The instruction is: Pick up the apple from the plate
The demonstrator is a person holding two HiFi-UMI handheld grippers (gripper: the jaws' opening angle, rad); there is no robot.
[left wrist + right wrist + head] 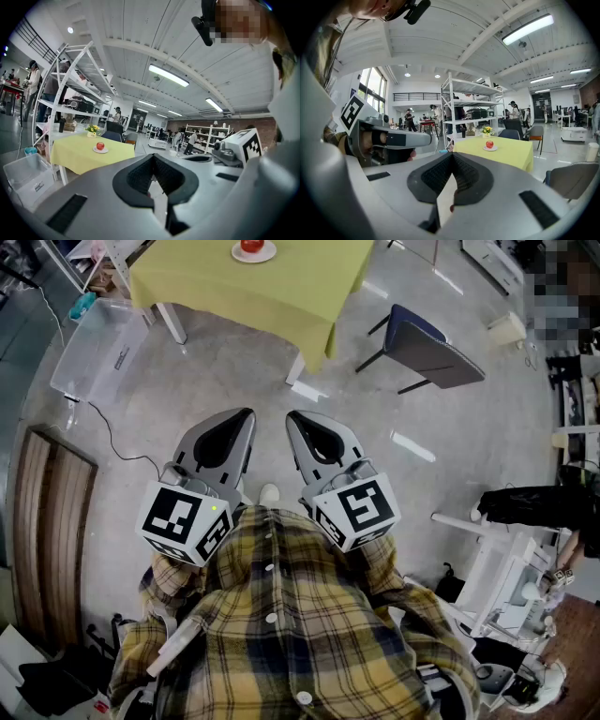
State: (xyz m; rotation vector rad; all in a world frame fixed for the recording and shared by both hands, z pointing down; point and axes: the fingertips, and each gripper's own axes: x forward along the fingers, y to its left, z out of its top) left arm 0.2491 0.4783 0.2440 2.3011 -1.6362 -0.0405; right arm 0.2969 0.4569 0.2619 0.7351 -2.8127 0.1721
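Red apple on a small white plate, way up at the top edge of the head view, on a yellow tablecloth. Well apart from both claws.

Left gripper and right gripper side by side in the middle of the frame, tips toward the table. Both claws closed tight, tips pressed together, not holding a thing.

Grey floor between the claws and the table. Dark blue chair at the upper right, near the table corner. Clear plastic box at the upper left, with a thin black cord on the floor just below it. Yellow checked shirt along the bottom.

In the right gripper view, a little pot of yellow flowers just behind the apple, a tall white shelf rack behind the table, and people farther back on the left.
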